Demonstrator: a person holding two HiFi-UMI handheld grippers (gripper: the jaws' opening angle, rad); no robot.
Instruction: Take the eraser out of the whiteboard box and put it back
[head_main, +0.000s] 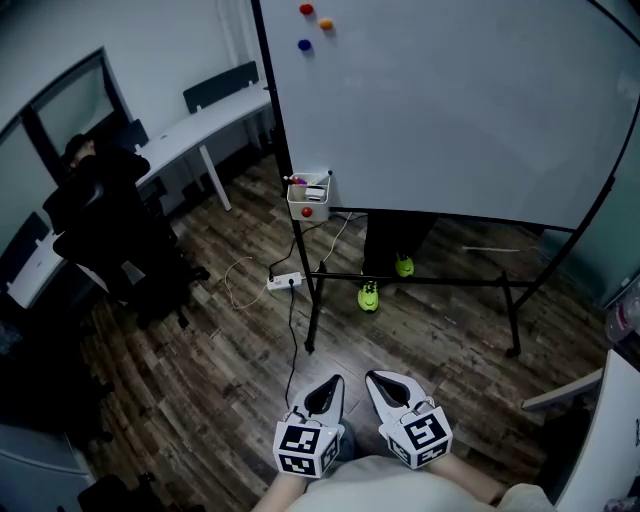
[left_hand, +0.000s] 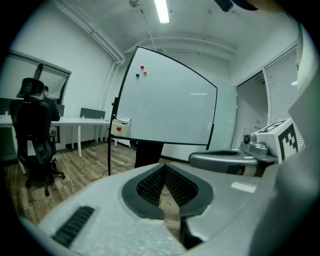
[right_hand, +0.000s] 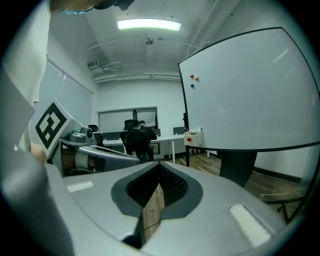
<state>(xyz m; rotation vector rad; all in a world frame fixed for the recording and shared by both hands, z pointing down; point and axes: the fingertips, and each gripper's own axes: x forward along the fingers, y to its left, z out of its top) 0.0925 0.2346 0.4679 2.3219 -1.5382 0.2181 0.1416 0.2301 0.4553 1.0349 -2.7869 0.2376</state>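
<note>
The white whiteboard box (head_main: 308, 198) with a red dot on its front hangs at the lower left corner of the whiteboard (head_main: 450, 110). It holds several small items, and I cannot tell the eraser among them. The box is also small and far off in the left gripper view (left_hand: 120, 126) and the right gripper view (right_hand: 192, 136). My left gripper (head_main: 335, 381) and right gripper (head_main: 372, 378) are side by side at the bottom of the head view, well short of the board. Both are shut with nothing between the jaws.
A person in black sits in an office chair (head_main: 100, 215) at the left by white desks (head_main: 205, 120). A power strip (head_main: 284, 281) and cables lie on the wood floor near the board's stand (head_main: 312, 300). Green shoes (head_main: 370, 296) show behind the board.
</note>
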